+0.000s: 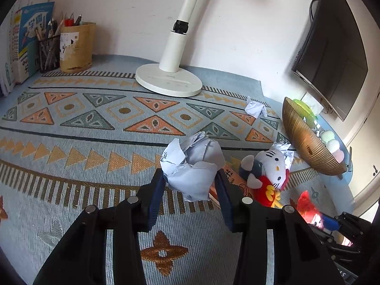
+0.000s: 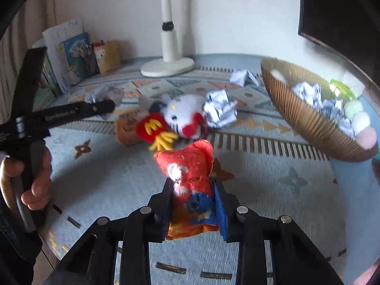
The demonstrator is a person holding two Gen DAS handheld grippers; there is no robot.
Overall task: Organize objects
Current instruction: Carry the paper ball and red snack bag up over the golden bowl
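Note:
My left gripper [image 1: 191, 178] is shut on a crumpled white paper ball [image 1: 192, 166] and holds it above the patterned cloth. My right gripper [image 2: 193, 187] is shut on a small red and blue plush toy [image 2: 190, 178], which also shows in the left wrist view [image 1: 308, 209]. A Hello Kitty plush [image 2: 180, 116] lies on the cloth beside another paper ball [image 2: 219, 111]; it also shows in the left wrist view [image 1: 270, 168]. A ribbed brown basket [image 2: 306, 118] at the right holds paper balls and pastel pom-poms.
A white lamp base [image 1: 168, 79] stands at the back. Pen holders [image 1: 76, 46] and books [image 1: 28, 40] fill the back left corner. A loose paper ball [image 1: 255, 106] lies near the basket [image 1: 306, 142]. A dark monitor [image 1: 332, 52] hangs at the right. An orange box [image 2: 127, 128] lies beside Kitty.

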